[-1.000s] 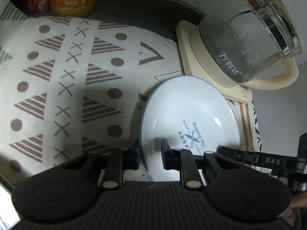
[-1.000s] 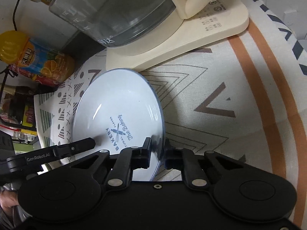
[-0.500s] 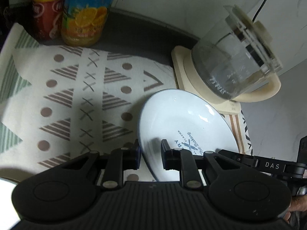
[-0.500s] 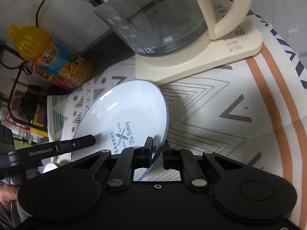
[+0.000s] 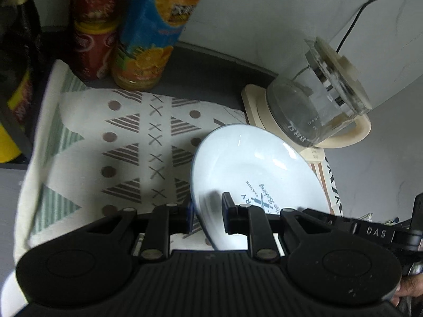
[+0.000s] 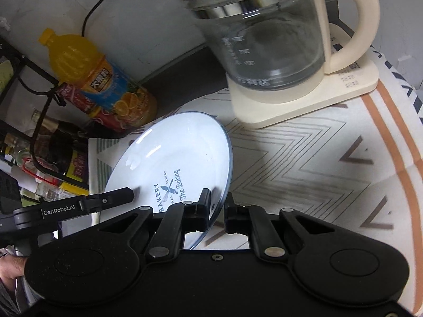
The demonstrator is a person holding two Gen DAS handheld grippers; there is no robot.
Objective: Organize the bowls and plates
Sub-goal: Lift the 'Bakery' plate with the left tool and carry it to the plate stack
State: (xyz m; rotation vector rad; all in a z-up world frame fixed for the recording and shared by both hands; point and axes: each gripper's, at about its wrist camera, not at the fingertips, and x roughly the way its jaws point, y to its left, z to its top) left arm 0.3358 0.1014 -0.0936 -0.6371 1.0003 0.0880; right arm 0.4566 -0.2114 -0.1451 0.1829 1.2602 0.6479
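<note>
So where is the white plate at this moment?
The white plate is clamped at opposite rims by the left tool and right tool, tilted above the patterned cloth, in front of the glass kettle.

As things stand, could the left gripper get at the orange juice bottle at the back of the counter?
Probably not yet: the left gripper is shut on the plate rim, which the right gripper also grips. The mat before the orange juice bottle lies bare, so only the plate hinders it.

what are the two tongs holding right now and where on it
Both hold the white plate by its rim: left tongs on one edge, right tongs on the opposite edge.
</note>
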